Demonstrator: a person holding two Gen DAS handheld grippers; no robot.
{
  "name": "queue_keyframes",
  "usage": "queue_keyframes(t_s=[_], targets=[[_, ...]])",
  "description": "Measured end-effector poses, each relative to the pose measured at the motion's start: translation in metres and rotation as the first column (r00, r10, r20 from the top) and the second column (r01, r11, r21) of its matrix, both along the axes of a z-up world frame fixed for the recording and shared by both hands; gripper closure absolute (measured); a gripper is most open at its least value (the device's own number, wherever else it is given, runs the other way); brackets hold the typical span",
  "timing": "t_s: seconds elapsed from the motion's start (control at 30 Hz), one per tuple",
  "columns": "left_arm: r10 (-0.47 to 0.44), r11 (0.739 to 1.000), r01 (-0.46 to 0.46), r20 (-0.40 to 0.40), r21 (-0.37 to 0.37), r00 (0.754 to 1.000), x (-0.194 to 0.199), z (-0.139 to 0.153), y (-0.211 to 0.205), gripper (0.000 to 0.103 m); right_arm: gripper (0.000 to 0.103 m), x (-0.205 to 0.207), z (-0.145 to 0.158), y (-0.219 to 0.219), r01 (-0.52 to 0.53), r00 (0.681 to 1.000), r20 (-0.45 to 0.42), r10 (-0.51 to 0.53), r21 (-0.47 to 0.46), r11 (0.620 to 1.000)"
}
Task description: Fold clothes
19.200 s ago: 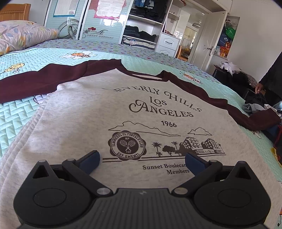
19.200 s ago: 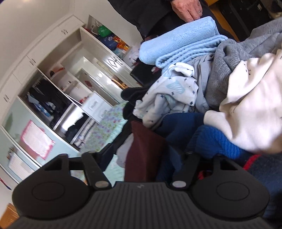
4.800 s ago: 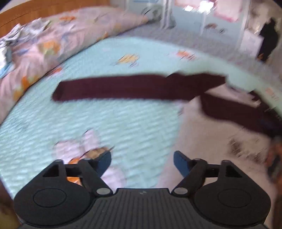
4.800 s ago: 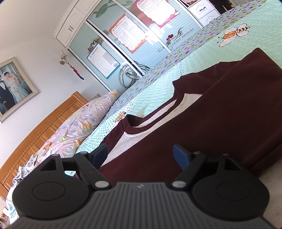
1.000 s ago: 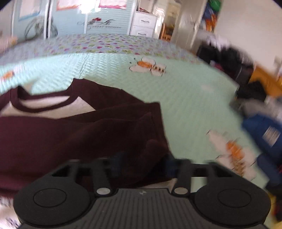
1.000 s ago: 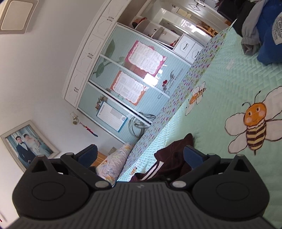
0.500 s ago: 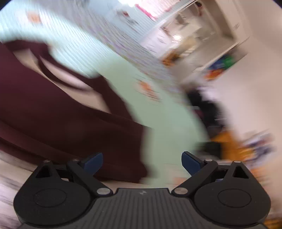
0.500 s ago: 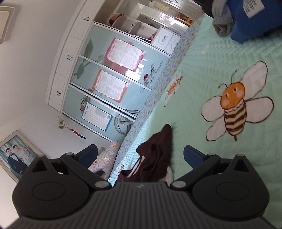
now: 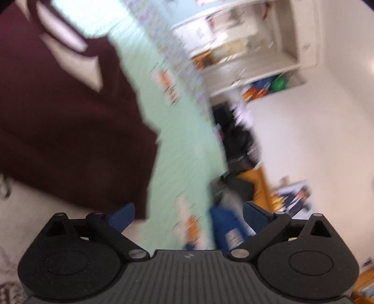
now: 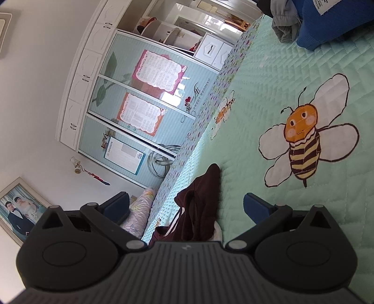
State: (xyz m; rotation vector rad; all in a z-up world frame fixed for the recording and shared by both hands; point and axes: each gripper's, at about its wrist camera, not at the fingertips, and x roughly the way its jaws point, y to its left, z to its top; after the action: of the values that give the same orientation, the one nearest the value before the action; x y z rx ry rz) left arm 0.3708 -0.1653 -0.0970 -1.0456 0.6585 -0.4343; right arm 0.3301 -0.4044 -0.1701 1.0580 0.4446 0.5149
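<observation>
Sweatshirt (image 10: pixel 201 205); wardrobe lettering (image 10: pixel 195 99), seemingly "SWEET WEDDING".

Bright daylight throughout; left wrist view smeared by motion blur, right wrist view sharp, fisheye-bent

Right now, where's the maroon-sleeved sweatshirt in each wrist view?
Left wrist: sweatshirt fills the upper left, blurred, above the open left claw.
Right wrist: its bunched maroon edge sits low centre, between the open right claw's fingers.
Shared landmark: the blue garment on the green bedspread.
</observation>
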Motion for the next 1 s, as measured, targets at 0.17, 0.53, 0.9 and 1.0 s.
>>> queue_keyframes(t_s=[0.17,0.53,0.9,1.0], targets=[[-0.030,0.999,0.033,-0.058,0.037,0.998,0.026,-0.032,-0.031,0.001,0.000,0.002,-0.001,0.000,0.002,1.000,-0.003,-0.002,-0.004,1.000],[0.136,0.990,-0.138,0.063,0.032,0.989,0.032,0.006,0.004,0.001,0.000,0.000,-0.001,0.000,-0.004,1.000,-0.002,0.004,-0.006,1.000],[0.267,0.962,-0.265,-0.021,0.072,0.963,0.059,-0.036,0.039,0.006,0.000,0.004,-0.002,0.006,-0.015,1.000,0.004,0.016,-0.053,0.998],[0.276,0.956,-0.278,0.035,0.088,0.960,0.054,-0.031,0.045,0.001,0.000,0.003,-0.001,0.008,-0.018,1.000,0.008,0.019,-0.071,0.997]])
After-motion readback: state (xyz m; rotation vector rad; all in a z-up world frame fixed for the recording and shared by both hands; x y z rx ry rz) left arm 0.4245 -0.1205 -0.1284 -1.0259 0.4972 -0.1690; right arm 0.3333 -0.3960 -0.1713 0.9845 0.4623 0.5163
